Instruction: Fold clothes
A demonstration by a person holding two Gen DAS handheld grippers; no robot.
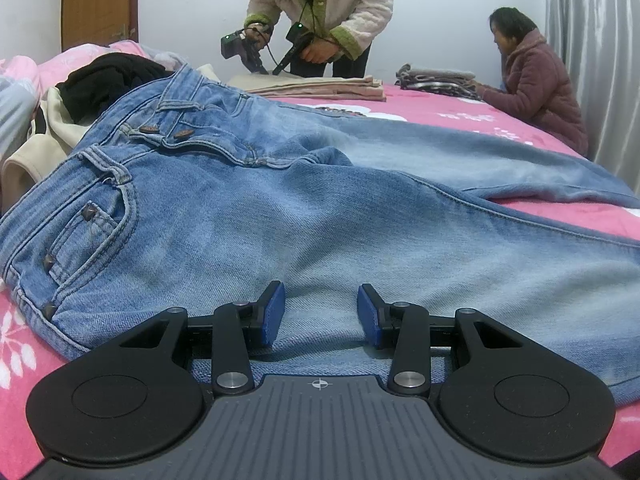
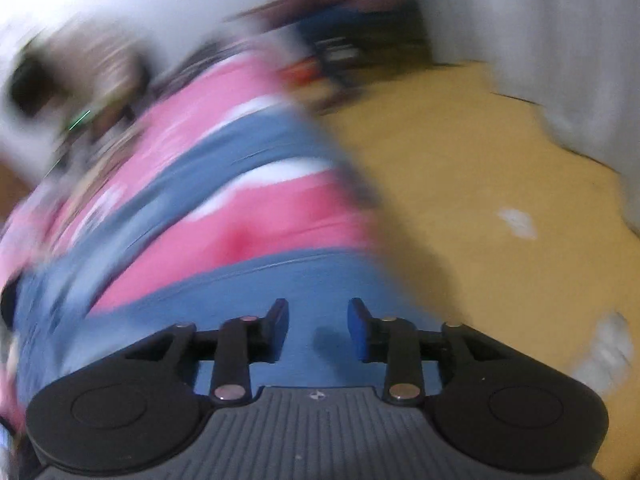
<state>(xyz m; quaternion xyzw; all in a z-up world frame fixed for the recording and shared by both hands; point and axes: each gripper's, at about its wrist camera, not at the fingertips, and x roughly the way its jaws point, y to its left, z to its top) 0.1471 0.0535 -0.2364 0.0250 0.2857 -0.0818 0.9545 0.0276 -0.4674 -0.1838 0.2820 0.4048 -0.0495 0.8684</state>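
Right now the jeans [image 1: 280, 208] lie spread across the pink bedspread [image 1: 460, 112], waistband toward the left and both legs running off to the right. Low over the near leg, the left gripper [image 1: 321, 312] hangs with its jaws parted, denim showing in the gap and nothing pinched. The right gripper [image 2: 318, 326] shows its jaws apart too, over blue denim at the bed's edge, though that view is heavily blurred. Across the bed a person in a white jacket [image 1: 320, 4] bends over folded beige clothes [image 1: 320, 86], and another person in a mauve coat [image 1: 536, 84] sits by a grey stack [image 1: 436, 78].
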